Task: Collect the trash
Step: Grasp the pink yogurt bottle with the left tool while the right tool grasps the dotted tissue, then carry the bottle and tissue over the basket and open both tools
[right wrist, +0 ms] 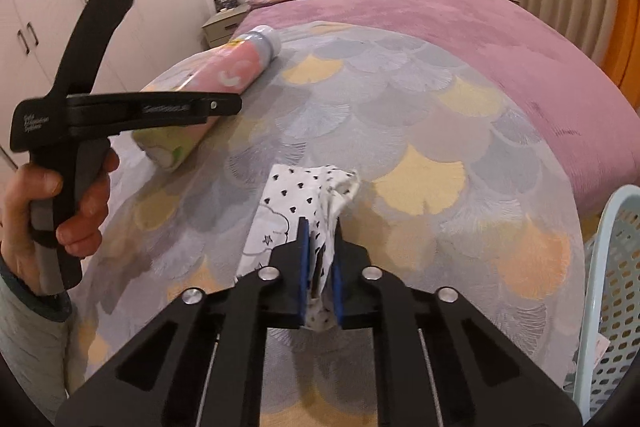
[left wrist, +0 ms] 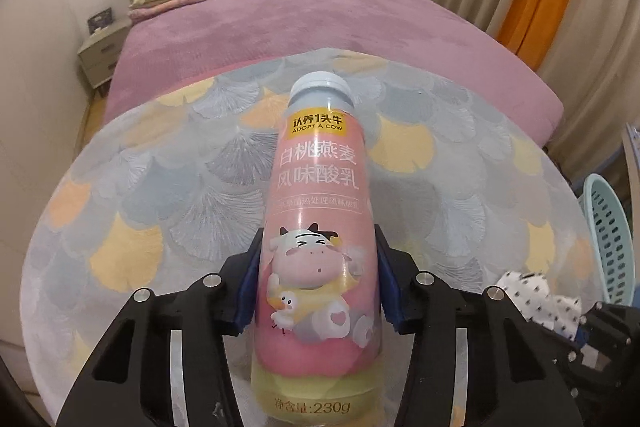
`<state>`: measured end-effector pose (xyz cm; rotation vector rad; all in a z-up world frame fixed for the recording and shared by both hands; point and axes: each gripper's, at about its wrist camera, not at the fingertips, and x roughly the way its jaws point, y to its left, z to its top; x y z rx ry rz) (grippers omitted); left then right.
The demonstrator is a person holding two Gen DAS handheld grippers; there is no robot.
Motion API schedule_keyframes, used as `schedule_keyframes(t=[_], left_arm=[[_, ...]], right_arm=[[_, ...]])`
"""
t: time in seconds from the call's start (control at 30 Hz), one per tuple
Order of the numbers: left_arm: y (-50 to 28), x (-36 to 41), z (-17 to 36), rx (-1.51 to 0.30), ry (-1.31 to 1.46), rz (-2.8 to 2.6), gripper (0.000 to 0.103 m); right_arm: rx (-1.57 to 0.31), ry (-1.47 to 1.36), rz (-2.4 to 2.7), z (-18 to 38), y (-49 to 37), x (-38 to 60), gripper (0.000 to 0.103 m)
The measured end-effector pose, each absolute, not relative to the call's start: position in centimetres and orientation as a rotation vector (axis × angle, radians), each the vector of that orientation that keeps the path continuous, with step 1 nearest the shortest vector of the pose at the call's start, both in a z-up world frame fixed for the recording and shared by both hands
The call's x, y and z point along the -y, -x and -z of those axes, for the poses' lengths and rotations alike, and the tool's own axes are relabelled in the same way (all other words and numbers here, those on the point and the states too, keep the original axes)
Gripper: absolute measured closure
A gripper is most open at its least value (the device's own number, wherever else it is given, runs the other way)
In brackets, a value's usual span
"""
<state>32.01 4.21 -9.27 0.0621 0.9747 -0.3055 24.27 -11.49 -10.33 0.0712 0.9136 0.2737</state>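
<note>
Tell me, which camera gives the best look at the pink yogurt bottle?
The left wrist view: the yogurt bottle fills the middle, label readable, between the left gripper pads. The right wrist view shows it off to the side, partly hidden.

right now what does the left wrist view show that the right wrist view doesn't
Only the left wrist view shows the front label of the pink plastic yogurt bottle, a cartoon cow and printed text, and the left gripper clamped on it. Only the right wrist view shows the person's hand and the white wardrobe doors. Both show the crumpled white heart-print wrapper in the right gripper, the pale blue perforated basket and the fan-patterned cover.
</note>
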Motion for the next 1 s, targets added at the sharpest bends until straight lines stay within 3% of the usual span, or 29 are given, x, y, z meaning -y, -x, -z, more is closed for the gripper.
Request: schedule_keyframes(t=[0.43,1.0], left_arm=[[-26.9,-3.6,5.2,-0.857,0.053,0.379,0.056],[-20.9,5.0,1.1,-0.763,0.075,0.611,0.056]], right_arm=[[-0.812,-0.107,-0.241,6.3,-21.1,14.8,0.101],[-0.717,-0.238,-0.062,1.7,-15.6,25.6,0.101]])
